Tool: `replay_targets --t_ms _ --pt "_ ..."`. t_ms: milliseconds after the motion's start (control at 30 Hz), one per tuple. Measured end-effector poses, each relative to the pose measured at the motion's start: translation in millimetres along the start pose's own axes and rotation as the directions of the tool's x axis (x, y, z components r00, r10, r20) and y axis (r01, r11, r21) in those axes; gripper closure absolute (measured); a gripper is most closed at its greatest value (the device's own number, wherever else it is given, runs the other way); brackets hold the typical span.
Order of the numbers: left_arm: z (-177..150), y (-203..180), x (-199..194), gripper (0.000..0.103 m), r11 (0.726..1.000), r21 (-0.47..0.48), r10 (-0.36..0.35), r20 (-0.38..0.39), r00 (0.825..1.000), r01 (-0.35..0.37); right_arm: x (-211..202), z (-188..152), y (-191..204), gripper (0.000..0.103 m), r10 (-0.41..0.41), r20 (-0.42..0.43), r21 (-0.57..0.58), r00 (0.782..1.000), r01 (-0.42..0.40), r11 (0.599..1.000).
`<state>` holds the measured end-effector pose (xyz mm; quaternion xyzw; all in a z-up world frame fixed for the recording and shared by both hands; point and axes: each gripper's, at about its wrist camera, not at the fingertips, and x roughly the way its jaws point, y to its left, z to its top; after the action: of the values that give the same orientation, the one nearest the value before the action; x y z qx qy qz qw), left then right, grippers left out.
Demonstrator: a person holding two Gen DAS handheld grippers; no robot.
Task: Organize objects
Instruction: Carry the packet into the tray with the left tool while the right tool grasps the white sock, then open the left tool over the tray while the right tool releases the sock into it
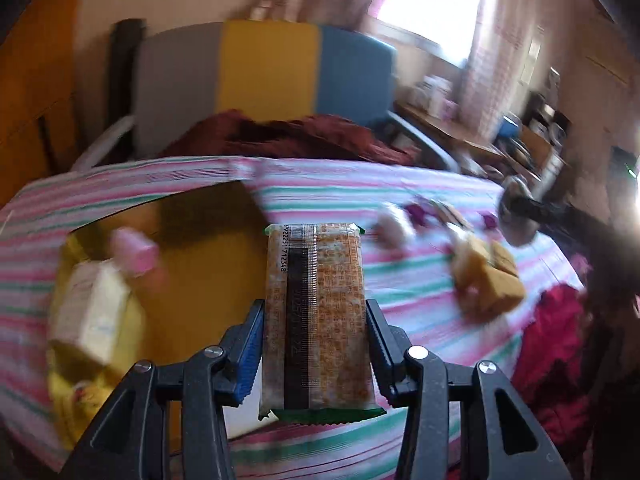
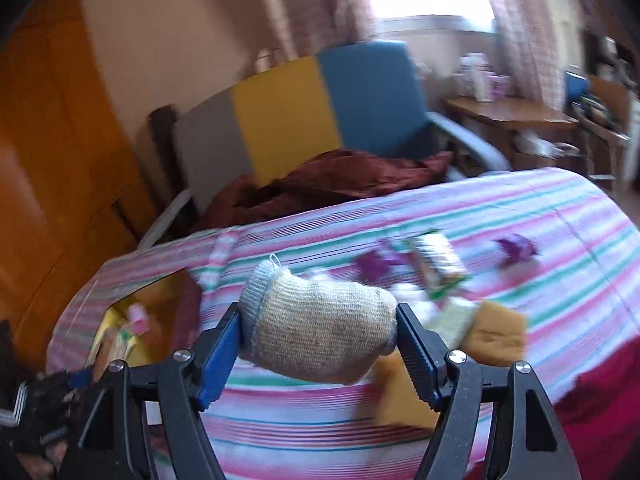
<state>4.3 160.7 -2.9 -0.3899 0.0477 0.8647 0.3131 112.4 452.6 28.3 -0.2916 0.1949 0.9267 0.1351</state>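
My left gripper [image 1: 316,344] is shut on an orange snack packet [image 1: 316,312] with a barcode and green crimped ends, held lengthwise above the striped bedsheet [image 1: 400,200]. Left of it lies an open cardboard box [image 1: 200,248] holding a pink bottle [image 1: 134,252] and a white-and-yellow pack [image 1: 92,312]. My right gripper [image 2: 318,344] is shut on a rolled beige knitted sock [image 2: 320,336] with a grey cuff. Beyond it, blurred on the sheet, lie purple candies [image 2: 516,248], a green-edged packet [image 2: 434,264] and an orange-brown cloth [image 2: 500,332]. The same box [image 2: 132,328] shows at the lower left.
A grey, yellow and blue padded chair [image 1: 264,76] with a dark red cloth [image 1: 288,136] stands behind the bed. A wooden cupboard [image 2: 52,140] fills the left. A cluttered desk [image 2: 508,112] sits by the window. A red garment [image 1: 560,352] lies at the right, with the other gripper's dark shape [image 1: 532,212] above it.
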Motion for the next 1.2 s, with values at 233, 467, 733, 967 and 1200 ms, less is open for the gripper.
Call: replay_targets --t_ms 233,467,733,967,1200 --pt "-17.3 74.5 -20.7 0.055 0.981 -0.162 0.113 0.012 0.993 -0.11 25.1 -12.9 92.5 0.029 0.183 -0.109 -0.113 0.977 -0.195 0.974" --pt "-35.2 115.6 -31.0 0.055 0.956 -0.25 0.16 0.015 0.987 -0.151 54.3 -33.1 168.1 0.029 0.252 -0.22 -0.214 0.942 -0.298 0.93" --pt "-45.6 131.2 -32.9 0.055 0.948 -0.285 0.151 0.01 0.988 -0.143 78.4 -45.9 200.2 0.029 0.254 -0.293 -0.261 0.922 -0.333 0.906" --pt "-39.4 131.3 -30.5 0.055 0.953 -0.275 0.139 0.016 0.99 -0.129 90.1 -58.5 203.0 0.028 0.231 -0.342 -0.263 0.911 -0.329 0.907" --pt "-2.3 124.1 -6.1 0.055 0.978 -0.166 0.134 0.047 0.99 -0.124 98.9 -68.1 204.1 0.028 0.221 -0.375 -0.267 0.9 -0.334 0.904"
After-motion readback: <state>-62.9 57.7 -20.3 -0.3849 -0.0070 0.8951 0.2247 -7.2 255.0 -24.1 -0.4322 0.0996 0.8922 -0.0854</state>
